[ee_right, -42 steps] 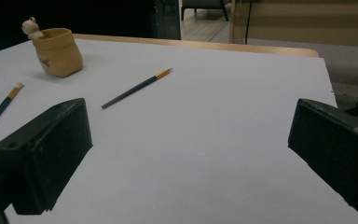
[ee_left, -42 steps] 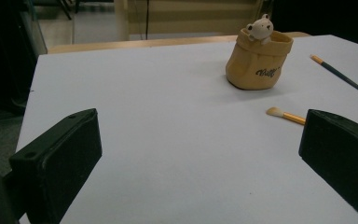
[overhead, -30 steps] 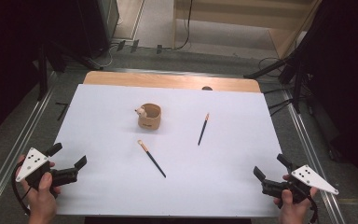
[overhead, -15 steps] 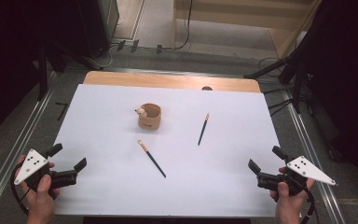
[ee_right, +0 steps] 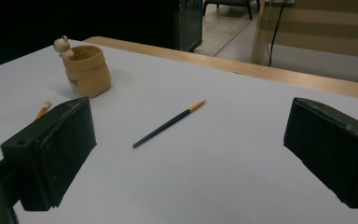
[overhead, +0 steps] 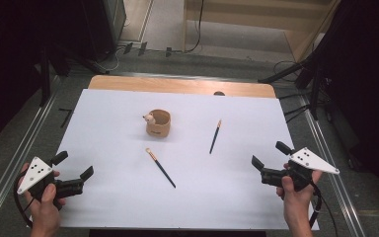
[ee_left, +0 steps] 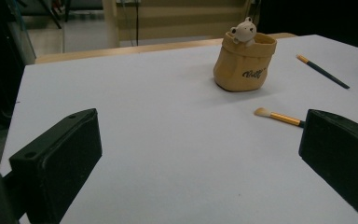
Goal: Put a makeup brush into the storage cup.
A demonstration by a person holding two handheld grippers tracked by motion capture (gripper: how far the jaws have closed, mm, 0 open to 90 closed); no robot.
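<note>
My left gripper [overhead: 72, 170] and right gripper [overhead: 266, 154] hover spread wide, empty, over the white worktop's [overhead: 113, 207] near corners (two dark-handled, gold-ferruled brushes [overhead: 160, 168] [overhead: 215, 137] lie mid-worktop beside the tan bear-topped pouch-shaped pot [overhead: 158, 123]).

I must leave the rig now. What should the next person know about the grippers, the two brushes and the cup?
Left gripper: open, empty, at the table's near left edge.
Right gripper: open, empty, near right edge.
Cup: upright at mid table, a small bear figure on its rim.
Flat brush: lying in front of the cup.
Thin brush: lying to its right.
Done: nothing gripped.
Left: probably both brushes into the cup.
</note>
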